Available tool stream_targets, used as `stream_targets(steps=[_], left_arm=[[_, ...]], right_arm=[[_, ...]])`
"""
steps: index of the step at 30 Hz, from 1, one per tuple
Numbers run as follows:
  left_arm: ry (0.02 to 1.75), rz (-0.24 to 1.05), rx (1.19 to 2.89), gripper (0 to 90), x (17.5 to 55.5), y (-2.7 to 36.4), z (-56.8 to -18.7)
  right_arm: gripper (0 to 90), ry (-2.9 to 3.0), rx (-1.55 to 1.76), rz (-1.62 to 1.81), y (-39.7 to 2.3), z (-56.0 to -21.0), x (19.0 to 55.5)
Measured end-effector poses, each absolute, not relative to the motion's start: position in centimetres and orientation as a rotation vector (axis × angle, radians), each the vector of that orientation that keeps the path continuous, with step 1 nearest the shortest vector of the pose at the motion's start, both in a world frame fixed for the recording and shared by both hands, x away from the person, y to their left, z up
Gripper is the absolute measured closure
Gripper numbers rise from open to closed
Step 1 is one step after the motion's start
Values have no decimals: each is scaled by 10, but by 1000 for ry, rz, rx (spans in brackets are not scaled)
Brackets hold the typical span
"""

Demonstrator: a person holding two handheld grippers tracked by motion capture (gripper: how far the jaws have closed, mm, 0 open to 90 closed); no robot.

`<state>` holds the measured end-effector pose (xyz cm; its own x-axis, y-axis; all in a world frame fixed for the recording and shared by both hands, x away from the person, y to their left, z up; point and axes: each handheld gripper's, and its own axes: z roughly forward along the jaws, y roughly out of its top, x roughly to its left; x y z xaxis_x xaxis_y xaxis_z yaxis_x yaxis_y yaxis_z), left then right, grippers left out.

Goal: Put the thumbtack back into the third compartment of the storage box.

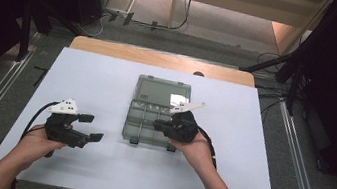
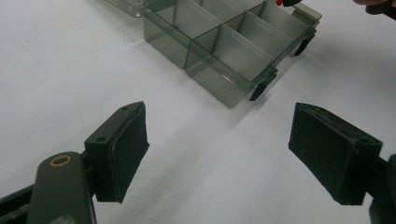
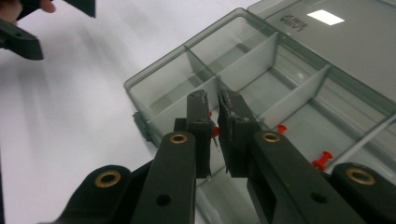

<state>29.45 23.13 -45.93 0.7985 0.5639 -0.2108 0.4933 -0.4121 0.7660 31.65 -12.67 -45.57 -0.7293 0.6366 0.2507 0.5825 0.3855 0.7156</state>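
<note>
A smoky clear compartment box (image 1: 144,121) lies open mid-table, its lid (image 1: 163,91) folded flat behind it. My right gripper (image 1: 159,124) hovers over the box's right front compartments. In the right gripper view its jaws (image 3: 214,100) stand nearly together, shut on a red push pin (image 3: 215,132) whose needle points down. Two more red push pins (image 3: 322,161) lie in the compartment below. My left gripper (image 1: 93,128) rests low over the white sheet to the left of the box, open with nothing between its pads (image 2: 123,149). The box (image 2: 233,51) shows ahead of it.
A white sheet (image 1: 95,164) covers the table, with a wooden strip (image 1: 161,59) bare along its far edge. Black latches (image 2: 261,88) stick out from the box's front wall. Cables and dark stands line the floor beyond the table.
</note>
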Motion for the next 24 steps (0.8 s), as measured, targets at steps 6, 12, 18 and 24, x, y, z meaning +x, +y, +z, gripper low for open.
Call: stream_targets(steps=[6,12,18,24], left_arm=[[784,101,2085,192,294,233,-459],[787,108,2079,192,293,234,-459],[789,146,2043,192,294,235,-454],[790,141,2045,193,294,235,-455]], right_arm=[[841,2537,1150,1257,-132,-458,324],[841,2510,1194,1236,-139,-461,331],[841,2486,1233,1219,-143,-465,338],[841,2474,1248,1208,-141,-468,342]])
